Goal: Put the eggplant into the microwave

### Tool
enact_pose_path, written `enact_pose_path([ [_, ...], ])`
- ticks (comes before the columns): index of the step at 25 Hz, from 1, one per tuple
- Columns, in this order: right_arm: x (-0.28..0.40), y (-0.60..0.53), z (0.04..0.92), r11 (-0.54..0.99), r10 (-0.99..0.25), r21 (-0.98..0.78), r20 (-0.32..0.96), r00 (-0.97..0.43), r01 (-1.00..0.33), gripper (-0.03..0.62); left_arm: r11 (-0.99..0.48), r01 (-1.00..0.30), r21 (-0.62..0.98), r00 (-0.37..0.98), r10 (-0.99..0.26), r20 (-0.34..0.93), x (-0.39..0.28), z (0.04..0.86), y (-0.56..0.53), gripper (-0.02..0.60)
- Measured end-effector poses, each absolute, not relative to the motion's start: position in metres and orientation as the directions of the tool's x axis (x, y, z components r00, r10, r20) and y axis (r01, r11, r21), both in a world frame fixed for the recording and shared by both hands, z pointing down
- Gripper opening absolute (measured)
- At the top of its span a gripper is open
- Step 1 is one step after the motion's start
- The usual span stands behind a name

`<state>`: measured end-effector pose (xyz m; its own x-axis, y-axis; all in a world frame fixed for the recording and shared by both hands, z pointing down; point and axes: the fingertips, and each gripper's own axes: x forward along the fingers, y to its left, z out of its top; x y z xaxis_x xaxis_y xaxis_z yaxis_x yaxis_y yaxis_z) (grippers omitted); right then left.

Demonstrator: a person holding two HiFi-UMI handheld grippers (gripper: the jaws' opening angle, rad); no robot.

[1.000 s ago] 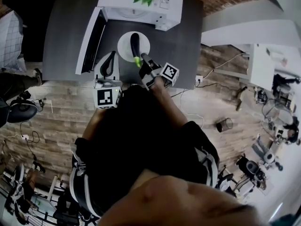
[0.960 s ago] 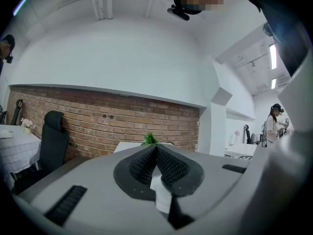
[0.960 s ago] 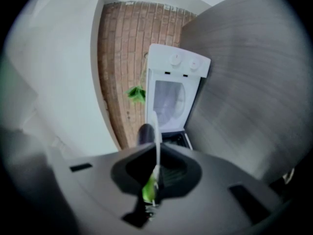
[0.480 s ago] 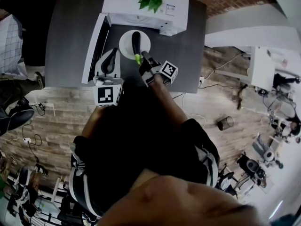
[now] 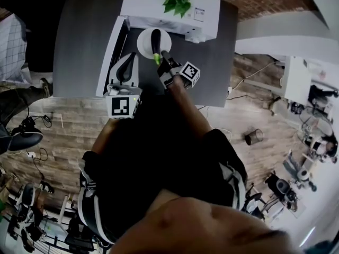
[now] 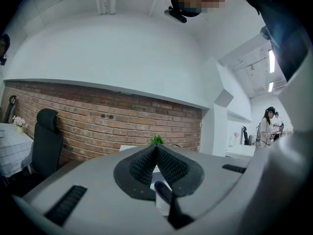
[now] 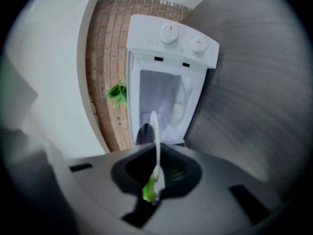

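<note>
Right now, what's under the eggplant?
A white plate lies under the eggplant, pinched at its rim by the right gripper. The eggplant covers the plate's middle, so that part cannot be seen.

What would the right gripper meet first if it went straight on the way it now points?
The right gripper, shut on the plate bearing the eggplant, points into the open microwave. Nothing shows between, so the plate would probably enter its cavity first; depth is unclear.
</note>
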<state>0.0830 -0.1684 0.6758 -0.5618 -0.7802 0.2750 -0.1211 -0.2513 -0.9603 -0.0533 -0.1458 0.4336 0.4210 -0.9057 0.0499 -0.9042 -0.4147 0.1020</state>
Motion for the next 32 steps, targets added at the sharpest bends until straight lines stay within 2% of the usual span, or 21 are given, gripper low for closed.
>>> enact_pose_path([
  [32, 0.088, -0.295, 0.766, -0.277, -0.841, -0.954, 0.297, -0.453, -0.113, 0.038, -0.403, -0.907, 0.127, 0.415, -0.905, 0.093, -0.061, 0.449, -0.184, 0.035],
])
